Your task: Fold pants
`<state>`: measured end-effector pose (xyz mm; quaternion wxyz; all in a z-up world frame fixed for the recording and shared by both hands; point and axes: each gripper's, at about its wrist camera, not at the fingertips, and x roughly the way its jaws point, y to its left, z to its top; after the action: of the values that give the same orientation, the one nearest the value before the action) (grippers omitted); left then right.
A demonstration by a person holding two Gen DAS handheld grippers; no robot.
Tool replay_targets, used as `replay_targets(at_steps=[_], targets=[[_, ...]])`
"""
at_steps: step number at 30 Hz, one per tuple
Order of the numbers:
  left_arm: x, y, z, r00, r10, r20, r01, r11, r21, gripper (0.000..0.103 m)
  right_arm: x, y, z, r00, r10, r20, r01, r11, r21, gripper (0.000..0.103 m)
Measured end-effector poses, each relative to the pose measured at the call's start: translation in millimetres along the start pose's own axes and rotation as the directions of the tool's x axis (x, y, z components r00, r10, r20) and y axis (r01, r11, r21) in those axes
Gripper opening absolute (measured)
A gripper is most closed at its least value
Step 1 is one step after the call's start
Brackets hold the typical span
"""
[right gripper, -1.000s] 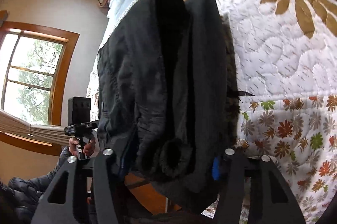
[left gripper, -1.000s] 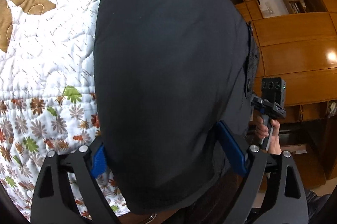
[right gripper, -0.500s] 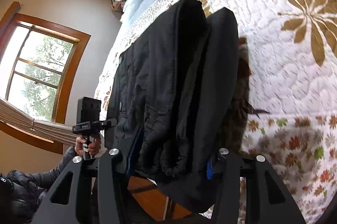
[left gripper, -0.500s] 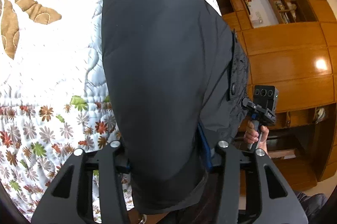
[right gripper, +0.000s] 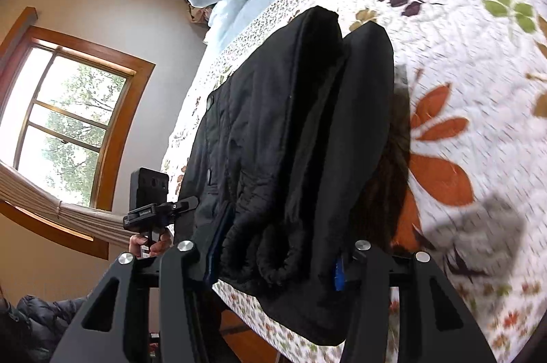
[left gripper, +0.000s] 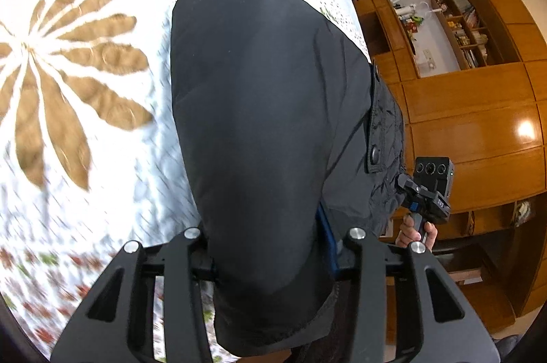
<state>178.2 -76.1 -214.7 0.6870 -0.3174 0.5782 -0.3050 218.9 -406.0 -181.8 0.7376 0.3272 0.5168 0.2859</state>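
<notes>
1. Both grippers are clamped on the black pants (left gripper: 259,123): left gripper (left gripper: 270,240) on the smooth end, right gripper (right gripper: 273,264) on the bunched waistband end.
2. Over the last second both have closed tighter and lifted, so more floral quilt (left gripper: 85,72) shows now.
3. The pants hang doubled above the bed edge, so I'd guess the next fold or laying down comes next.
</notes>
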Motion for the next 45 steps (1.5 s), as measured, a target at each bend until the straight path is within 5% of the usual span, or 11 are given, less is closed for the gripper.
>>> replay_targets(at_steps=[25, 39, 45], targets=[[-41.5, 43.7, 88.5, 0.99, 0.119, 0.078, -0.119, 0.993, -0.011, 0.051, 60.7, -1.8, 69.9, 0.999, 0.05, -0.005, -0.049, 0.998, 0.026, 0.05], [-40.2, 33.6, 82.4, 0.988, 0.125, 0.087, -0.125, 0.992, -0.009, 0.059, 51.7, -27.4, 62.1, 0.997, 0.076, 0.003, -0.076, 0.995, 0.066, 0.051], [-39.2, 23.8, 81.8, 0.982, 0.163, 0.095, -0.163, 0.987, -0.007, 0.069, 49.9, -38.1, 54.2, 0.997, 0.07, 0.015, -0.071, 0.991, 0.113, 0.067]])
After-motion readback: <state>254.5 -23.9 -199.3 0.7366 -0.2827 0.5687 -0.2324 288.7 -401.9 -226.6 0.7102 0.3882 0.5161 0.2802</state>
